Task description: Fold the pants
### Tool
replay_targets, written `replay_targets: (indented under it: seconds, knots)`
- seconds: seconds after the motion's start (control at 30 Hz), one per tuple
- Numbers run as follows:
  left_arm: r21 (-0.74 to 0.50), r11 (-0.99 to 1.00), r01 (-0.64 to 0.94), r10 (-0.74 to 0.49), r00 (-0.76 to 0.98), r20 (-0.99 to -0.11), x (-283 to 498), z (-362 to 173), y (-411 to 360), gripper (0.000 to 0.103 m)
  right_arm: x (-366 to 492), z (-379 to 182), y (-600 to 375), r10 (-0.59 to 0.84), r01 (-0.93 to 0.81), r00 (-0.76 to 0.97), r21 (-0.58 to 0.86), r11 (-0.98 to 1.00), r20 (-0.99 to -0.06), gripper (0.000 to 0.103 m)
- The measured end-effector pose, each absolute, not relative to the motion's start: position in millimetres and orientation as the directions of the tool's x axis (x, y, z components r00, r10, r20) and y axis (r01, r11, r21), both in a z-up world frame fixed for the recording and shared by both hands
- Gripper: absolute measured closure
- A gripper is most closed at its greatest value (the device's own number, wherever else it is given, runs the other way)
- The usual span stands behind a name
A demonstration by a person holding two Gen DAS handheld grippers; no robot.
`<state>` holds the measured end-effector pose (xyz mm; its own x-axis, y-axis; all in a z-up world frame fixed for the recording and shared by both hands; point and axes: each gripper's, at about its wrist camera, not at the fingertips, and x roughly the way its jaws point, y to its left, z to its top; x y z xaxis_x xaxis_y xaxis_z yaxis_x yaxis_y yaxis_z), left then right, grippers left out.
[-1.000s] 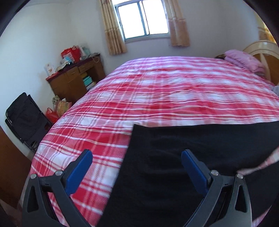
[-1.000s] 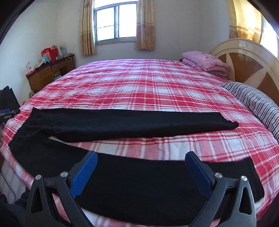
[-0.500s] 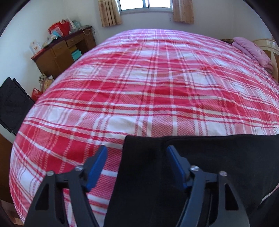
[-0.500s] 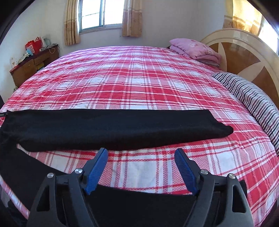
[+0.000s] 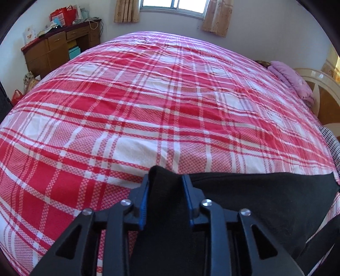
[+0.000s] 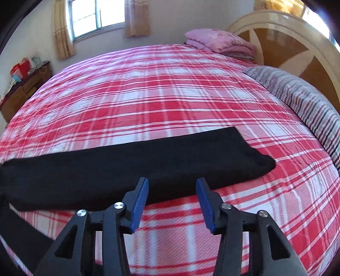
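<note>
Black pants [image 6: 136, 163] lie on a red and white plaid bed [image 6: 161, 102]. One leg stretches flat from left to right in the right wrist view. My left gripper [image 5: 164, 180] is shut on the pants' waist corner [image 5: 163, 176], with the cloth bunched up between its blue pads. The rest of the pants [image 5: 265, 201] spreads to the right. My right gripper [image 6: 172, 184] is open and empty, just above the near edge of the stretched leg. A second leg [image 6: 19, 229] runs off at the lower left.
A wooden headboard [image 6: 297, 53], a striped pillow [image 6: 301, 99] and folded pink bedding [image 6: 218, 42] lie at the right. A wooden dresser [image 5: 55, 46] with clutter stands by the left wall. A window [image 6: 97, 17] with curtains is at the back.
My left gripper moved forward and closed on the pants' corner. My right gripper moved forward over the near leg toward the far one, and its jaws narrowed but stayed open.
</note>
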<state>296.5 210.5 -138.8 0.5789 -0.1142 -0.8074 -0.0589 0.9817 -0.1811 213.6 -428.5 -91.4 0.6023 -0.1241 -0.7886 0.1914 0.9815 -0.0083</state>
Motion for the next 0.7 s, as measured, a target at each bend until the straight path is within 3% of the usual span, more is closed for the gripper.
replay_targets:
  seconds: [0.07,0.33,0.7]
  knots:
    - [-0.201,0.978,-0.054,-0.133,0.580,-0.804,297.1,-138.2,212.9,0.081,220.4,-92.0,-454.1,-0.136,0.245,0.586,0.016,0.969,-0.799,0.056]
    - [-0.190,0.980,-0.067,-0.117,0.579,-0.807,299.4,-142.0,211.4,0.081,252.9,-97.8,-531.2,-0.146,0.378,0.539,0.083,0.922,-0.829,0.056]
    - [-0.101,0.993,-0.055,-0.053,0.561,-0.826,301.5,-138.2,202.0,0.081,302.4,-111.1,-554.9,-0.165,0.355,0.496,0.026,0.934,-0.852,0.056]
